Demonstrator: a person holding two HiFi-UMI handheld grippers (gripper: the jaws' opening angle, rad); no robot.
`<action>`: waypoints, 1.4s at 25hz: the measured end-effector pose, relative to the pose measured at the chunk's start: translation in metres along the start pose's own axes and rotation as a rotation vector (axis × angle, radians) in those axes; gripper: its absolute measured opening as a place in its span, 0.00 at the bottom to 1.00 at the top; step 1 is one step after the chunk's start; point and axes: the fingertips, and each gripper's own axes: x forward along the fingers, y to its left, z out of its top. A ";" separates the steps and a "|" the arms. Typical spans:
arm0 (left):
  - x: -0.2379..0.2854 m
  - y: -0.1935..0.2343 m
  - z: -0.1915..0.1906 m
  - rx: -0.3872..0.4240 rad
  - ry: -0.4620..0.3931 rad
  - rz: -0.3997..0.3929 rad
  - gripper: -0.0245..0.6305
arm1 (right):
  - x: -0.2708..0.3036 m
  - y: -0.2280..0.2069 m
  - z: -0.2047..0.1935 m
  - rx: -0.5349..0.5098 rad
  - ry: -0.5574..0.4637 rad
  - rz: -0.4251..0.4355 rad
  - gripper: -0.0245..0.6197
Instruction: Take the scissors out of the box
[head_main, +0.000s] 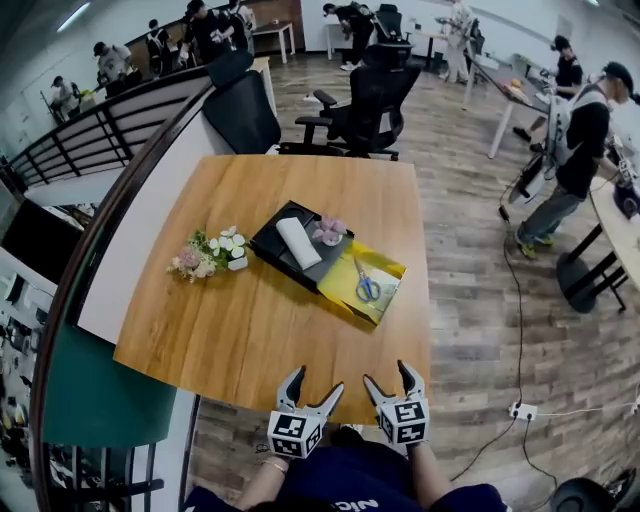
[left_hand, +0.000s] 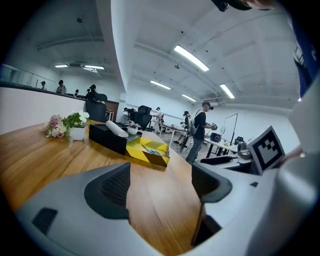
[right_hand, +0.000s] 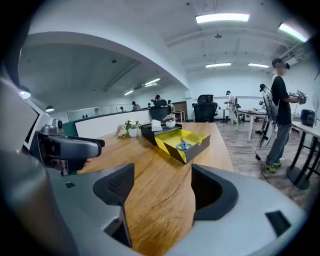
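Blue-handled scissors (head_main: 367, 287) lie in the yellow-lined half of an open black box (head_main: 345, 289) near the table's middle; the same scissors (right_hand: 183, 146) show in the right gripper view. My left gripper (head_main: 312, 388) and right gripper (head_main: 391, 376) hover side by side at the table's near edge, well short of the box. Both stand open with nothing between the jaws. In the left gripper view the box (left_hand: 145, 153) is far ahead, and the scissors (left_hand: 154, 152) are only a small blue glimpse inside it.
The black half of the box (head_main: 270, 249) holds a white roll (head_main: 298, 242) and a small pink flower pot (head_main: 329, 231). A small bunch of flowers (head_main: 207, 254) sits left of it. Office chairs (head_main: 367, 96) stand beyond the wooden table (head_main: 240, 330). A person (head_main: 570, 160) stands at right.
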 end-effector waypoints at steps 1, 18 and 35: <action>0.004 -0.001 0.001 -0.004 -0.001 0.010 0.61 | 0.002 -0.004 0.002 -0.003 0.002 0.008 0.58; 0.041 -0.004 0.009 -0.025 0.014 0.036 0.61 | 0.026 -0.048 0.043 -0.047 -0.017 0.020 0.48; 0.033 0.052 0.024 -0.011 0.036 0.073 0.61 | 0.113 -0.055 0.121 -0.173 0.113 0.055 0.42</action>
